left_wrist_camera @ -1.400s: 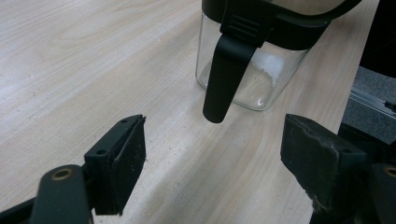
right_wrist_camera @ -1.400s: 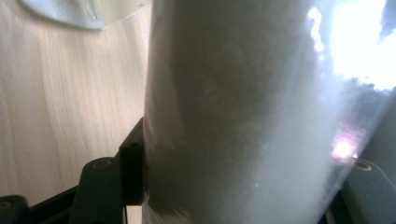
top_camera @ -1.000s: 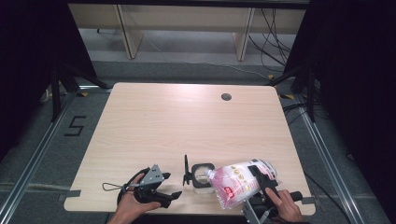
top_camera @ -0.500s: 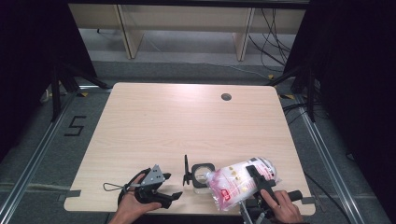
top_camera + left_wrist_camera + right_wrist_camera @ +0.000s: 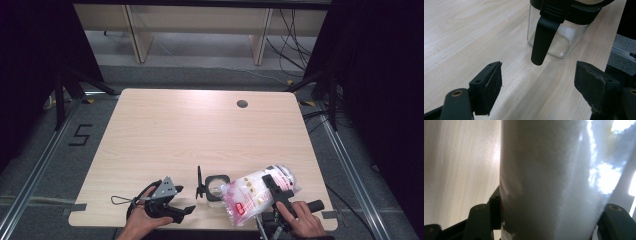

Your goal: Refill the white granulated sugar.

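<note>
- Bag of white granules, tilted in my right gripper, jaws pinching its sides, mouth over the jar near the worktop front edge.
- Jar holds only a little; most pouring remains, I judge.
- Left gripper idles beside it, jaws spread.

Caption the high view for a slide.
Right gripper tilts a bag of white grains over an open glass jar; left gripper rests open beside it.

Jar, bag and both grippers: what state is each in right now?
Glass jar: upright, lid swung open, a little white powder on its bottom.
Bag of white powder: held tilted, its lower end at the jar's mouth.
Right gripper: jaws clamped on the bag.
Left gripper: jaws open, nothing between them.
</note>
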### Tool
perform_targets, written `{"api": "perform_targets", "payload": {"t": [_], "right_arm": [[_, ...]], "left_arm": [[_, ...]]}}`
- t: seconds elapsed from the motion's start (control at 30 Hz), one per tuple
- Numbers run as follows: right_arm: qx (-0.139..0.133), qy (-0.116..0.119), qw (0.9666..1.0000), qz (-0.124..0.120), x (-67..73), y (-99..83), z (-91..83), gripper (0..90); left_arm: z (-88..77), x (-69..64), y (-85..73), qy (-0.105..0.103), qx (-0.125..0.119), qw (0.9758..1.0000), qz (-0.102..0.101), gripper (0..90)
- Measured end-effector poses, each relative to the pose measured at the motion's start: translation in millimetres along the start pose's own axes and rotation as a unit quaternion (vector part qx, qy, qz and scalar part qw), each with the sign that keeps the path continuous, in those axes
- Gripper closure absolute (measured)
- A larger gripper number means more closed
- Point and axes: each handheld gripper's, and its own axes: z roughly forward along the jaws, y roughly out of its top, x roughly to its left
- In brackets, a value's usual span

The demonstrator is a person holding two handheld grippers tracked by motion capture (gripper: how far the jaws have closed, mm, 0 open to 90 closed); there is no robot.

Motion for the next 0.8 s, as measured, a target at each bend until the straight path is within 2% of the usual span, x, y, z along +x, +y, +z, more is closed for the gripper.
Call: {"api": "perform_targets", "payload": {"t": [0.03,0.07,0.1,0.13,0.17,0.23,0.27,0.33,0.4,0.43,0.47,0.5,0.53,0.57,0.67,0.73,0.8], "right_arm": [[-0.006,-0.007,0.9998,-0.019,-3.1,-0.4,1.0,39.9],[-0.002,-0.002,0.9998,-0.021,-4.0,-0.4,0.4,39.9],[-0.005,-0.008,0.9997,-0.023,-5.0,-0.9,0.7,39.9],[0.001,0.0,0.9998,-0.017,-4.5,-0.9,0.0,39.9],[0.006,0.004,0.9998,-0.02,-5.5,-0.4,-0.7,40.0],[-0.005,-0.002,0.9995,-0.031,-7.5,-0.3,0.9,40.0],[-0.012,-0.01,0.9995,-0.029,-6.1,-0.7,2.1,40.0],[0.003,-0.004,0.9999,-0.014,-3.5,-0.7,0.4,40.0],[-0.009,-0.013,0.9996,-0.021,-4.6,-1.6,2.2,40.1],[-0.005,-0.004,0.9996,-0.029,-6.5,-1.6,2.0,40.1],[-0.003,-0.002,0.9998,-0.022,-5.4,-2.2,2.4,40.1],[-0.004,-0.007,0.9996,-0.028,-6.4,-2.6,3.1,40.2],[-0.009,-0.015,0.9987,-0.047,-9.0,-2.5,4.1,40.2],[-0.004,-0.011,0.9985,-0.054,-10.4,-2.8,3.8,40.2],[-0.009,-0.021,0.9986,-0.048,-11.7,-2.7,3.9,40.3],[-0.007,-0.024,0.9976,-0.065,-15.0,-3.0,2.5,40.3],[-0.005,-0.018,0.9984,-0.054,-14.2,-2.9,2.4,40.4]], "left_arm": [[0.6,-0.9,-0.3,0.001,-0.003,1.0,-0.008,21.9],[1.2,-2.3,-0.8,0.0,-0.003,0.9997,-0.022,21.9],[0.5,-1.5,-0.6,0.005,0.002,0.9999,-0.015,21.9],[0.8,0.2,-0.2,0.001,0.0,1.0,-0.002,21.9],[0.8,0.3,-0.1,0.001,0.0,1.0,-0.001,21.9],[1.0,-0.1,-0.1,0.0,-0.001,1.0,-0.002,21.9],[1.0,-0.1,-0.2,0.0,0.0,1.0,-0.002,21.9],[0.9,0.0,-0.2,0.0,0.0,1.0,-0.002,21.9],[0.9,0.1,-0.3,0.0,0.0,1.0,-0.002,21.9],[0.9,0.1,-0.2,0.0,0.0,1.0,-0.002,21.9],[0.9,0.1,-0.2,0.0,0.0,1.0,-0.002,21.9],[1.0,0.0,-0.2,0.0,0.0,1.0,-0.002,21.9],[0.7,0.7,-0.1,0.002,0.003,1.0,0.002,21.9],[0.6,1.1,-0.1,0.001,0.005,1.0,0.002,21.9],[0.5,1.2,-0.1,0.002,0.005,1.0,0.002,21.9],[0.6,1.2,-0.1,0.002,0.005,1.0,0.002,21.9],[0.9,0.0,-0.2,0.0,0.0,1.0,-0.002,21.9]]}}
